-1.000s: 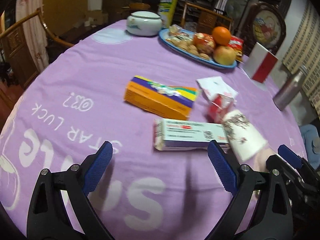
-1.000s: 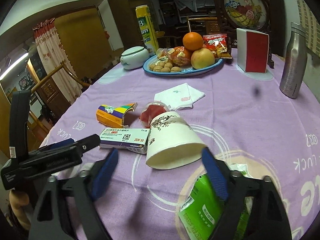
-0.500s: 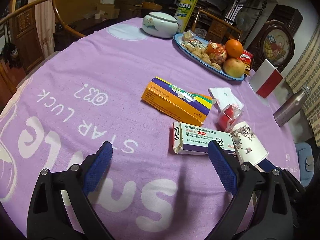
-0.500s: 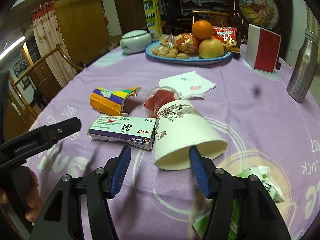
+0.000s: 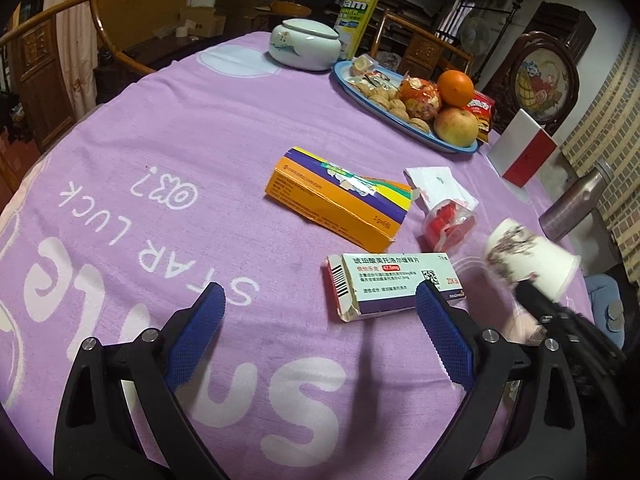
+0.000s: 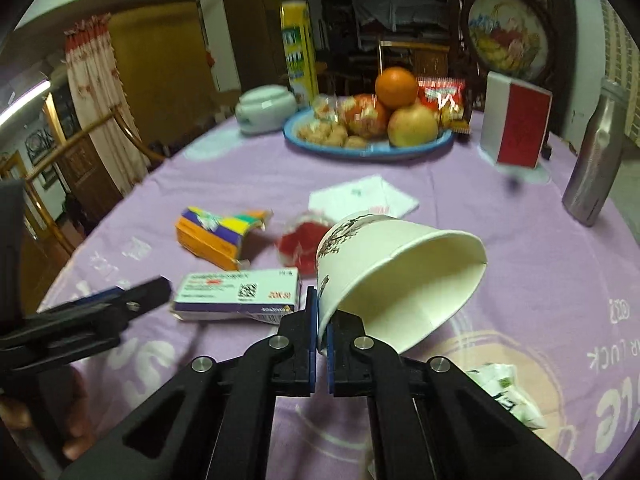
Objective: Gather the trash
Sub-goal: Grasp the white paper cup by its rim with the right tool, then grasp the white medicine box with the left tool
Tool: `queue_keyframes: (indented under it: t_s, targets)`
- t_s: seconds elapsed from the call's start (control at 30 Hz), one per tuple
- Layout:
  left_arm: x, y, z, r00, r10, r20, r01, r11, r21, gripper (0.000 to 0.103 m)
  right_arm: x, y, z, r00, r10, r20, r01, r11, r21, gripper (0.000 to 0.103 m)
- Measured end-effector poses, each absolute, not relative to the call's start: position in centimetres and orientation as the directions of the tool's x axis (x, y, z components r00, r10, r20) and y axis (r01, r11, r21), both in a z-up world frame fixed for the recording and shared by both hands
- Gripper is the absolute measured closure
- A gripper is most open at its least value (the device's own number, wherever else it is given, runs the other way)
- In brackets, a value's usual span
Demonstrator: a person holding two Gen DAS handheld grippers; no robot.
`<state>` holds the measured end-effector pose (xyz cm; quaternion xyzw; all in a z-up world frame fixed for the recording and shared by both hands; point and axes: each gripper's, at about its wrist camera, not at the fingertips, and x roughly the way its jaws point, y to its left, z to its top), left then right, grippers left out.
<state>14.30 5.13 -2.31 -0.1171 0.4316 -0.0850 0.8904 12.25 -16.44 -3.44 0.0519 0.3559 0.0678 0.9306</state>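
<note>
Pinching the rim of the tilted paper cup [image 6: 394, 276], the right gripper [image 6: 322, 330] has just closed its jaws; only its view shows a crumpled green wrapper [image 6: 506, 390]. The left gripper [image 5: 320, 340] hovers with jaws wide over the purple tabletop [image 5: 160, 128], near a medicine box [image 5: 394, 284].

Wooden chairs [image 5: 44, 60], brick wall [image 5: 600, 160]

Two cardboard boxes (one orange [image 5: 336, 204], one white [image 5: 394, 284]), one paper cup [image 6: 396, 276], one steel bottle [image 6: 596, 160], one fruit plate [image 6: 368, 150].
</note>
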Motion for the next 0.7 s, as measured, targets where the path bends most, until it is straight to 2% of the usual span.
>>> queue_keyframes:
  t_s: [0.13,0.43,0.5,0.6,0.7]
  targets:
    - [14.2,4.1,-2.6,0.614,-0.257,-0.747,0.09,0.962,-0.257,0.01,11.3,-17.9,-2.6,0.768,0.184,-0.613,-0.082,0.978,0.191,0.098]
    - [14.4,1.4,-3.4,0.611,-0.193,-0.767,0.15,0.981,-0.127,0.01,11.0,-19.8,-2.4,0.761,0.246,-0.6,-0.098,0.958,0.269,0.098]
    - [14.5,0.5,-2.9,0.617,-0.173,-0.767,0.184,0.98,-0.073,0.01,10.8,-20.1,-2.2,0.765,0.247,-0.594,-0.093,0.956,0.278,0.098]
    - [15.6,-1.7,-3.1,0.572,-0.165,-0.803,0.332,0.942,0.042,0.008,10.3,-20.3,-1.7,0.772,0.261,-0.579,-0.101,0.951,0.293,0.098]
    - [16.5,-3.0,-4.5,0.523,-0.087,-0.848,0.415,0.895,0.165,0.008,10.0,-20.7,-1.3,0.776,0.278,-0.567,-0.11,0.944,0.312,0.098]
